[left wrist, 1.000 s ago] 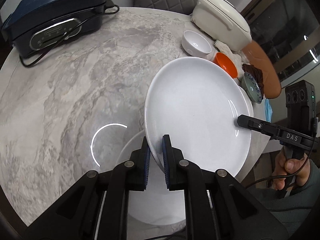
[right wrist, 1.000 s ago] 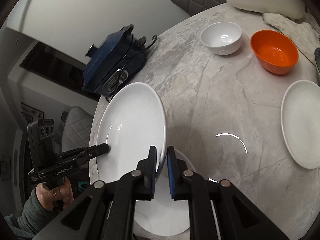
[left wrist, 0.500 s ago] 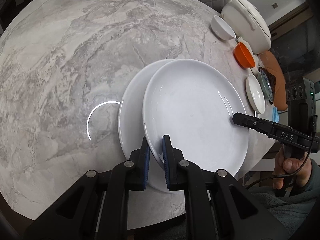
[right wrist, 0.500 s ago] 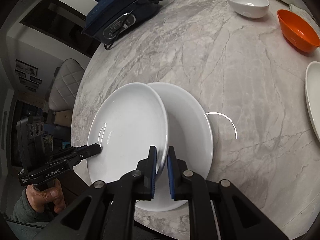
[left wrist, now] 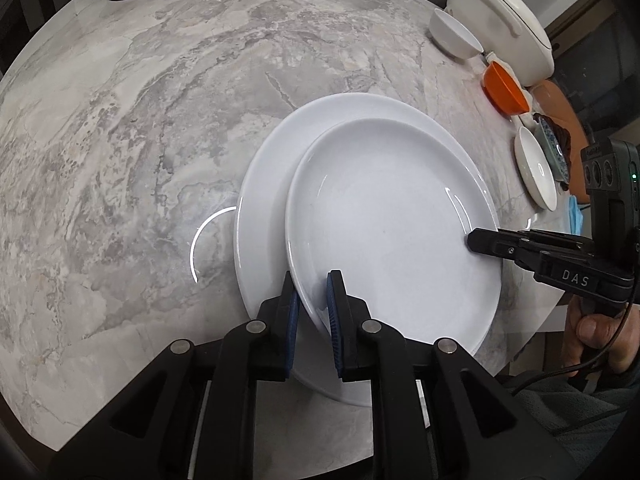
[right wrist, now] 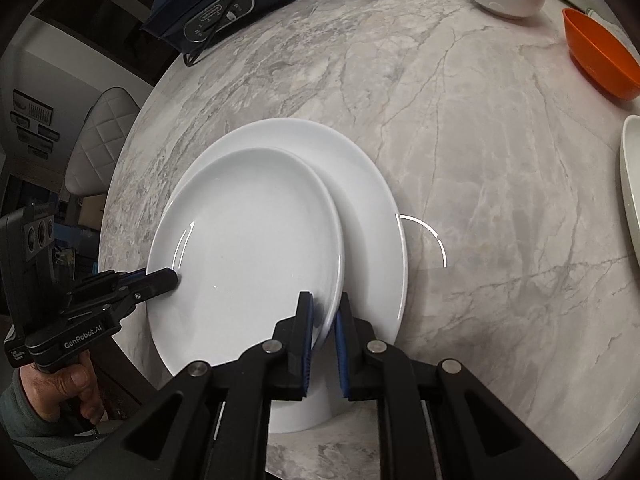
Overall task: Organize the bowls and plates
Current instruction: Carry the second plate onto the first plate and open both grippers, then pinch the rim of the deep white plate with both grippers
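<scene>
Both grippers hold a large white plate point(left wrist: 384, 232) just over a second, equal white plate point(left wrist: 268, 200) that lies on the marble table point(left wrist: 140, 140). The upper plate sits off-centre toward the table's near edge and is nearly flat. My left gripper point(left wrist: 312, 292) is shut on its near rim. My right gripper point(left wrist: 474, 240) pinches the opposite rim. In the right wrist view, the right gripper point(right wrist: 323, 304) clamps the upper plate point(right wrist: 248, 256), the lower plate point(right wrist: 372, 208) shows beyond it, and the left gripper point(right wrist: 170, 278) grips the far left rim.
A white bowl point(left wrist: 456, 36), an orange bowl point(left wrist: 504, 88), a small white plate point(left wrist: 534, 168) and a patterned bowl point(left wrist: 554, 152) line the table's right side by a white lidded cooker point(left wrist: 504, 20). A dark blue appliance point(right wrist: 224, 4) with a cord stands at the far edge.
Both grippers came down with the plate between them. It was tilted high above the table and now rests nearly flat over the lower plate.
</scene>
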